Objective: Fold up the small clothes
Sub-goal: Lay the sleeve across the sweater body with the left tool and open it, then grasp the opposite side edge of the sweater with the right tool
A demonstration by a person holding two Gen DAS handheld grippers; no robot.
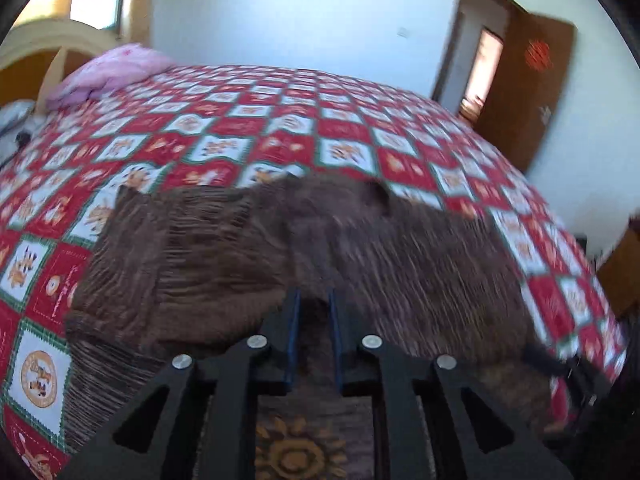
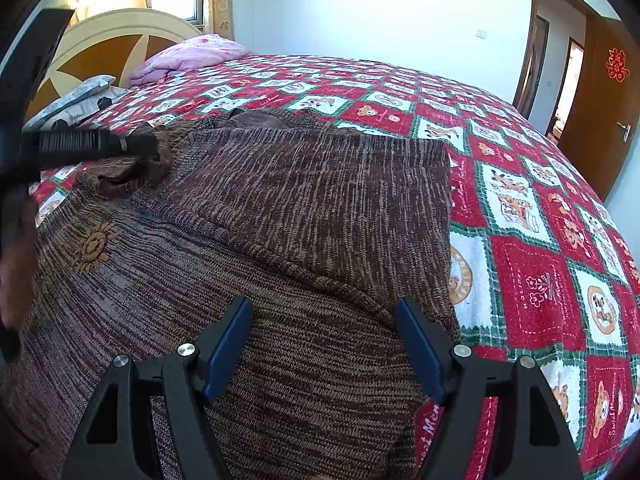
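A brown knitted sweater (image 2: 304, 200) with an orange sun emblem (image 2: 94, 246) lies flat on the red checked bedspread (image 2: 532, 280). Its right side is folded over the body, leaving a straight edge. In the left wrist view my left gripper (image 1: 314, 300) hovers low over the sweater (image 1: 200, 264), its blue pads a narrow gap apart with only the cloth below showing between them. From the right wrist view, the left gripper (image 2: 154, 146) reaches in from the left, its tip at a bunched sleeve (image 2: 132, 168). My right gripper (image 2: 324, 320) stands wide open above the sweater's near part, holding nothing.
A pink quilt (image 2: 192, 54) and a grey pillow (image 2: 76, 94) lie by the headboard (image 2: 108, 44) at the far left. A brown door (image 2: 604, 92) stands open at the right. The bedspread (image 1: 280, 128) stretches bare beyond the sweater.
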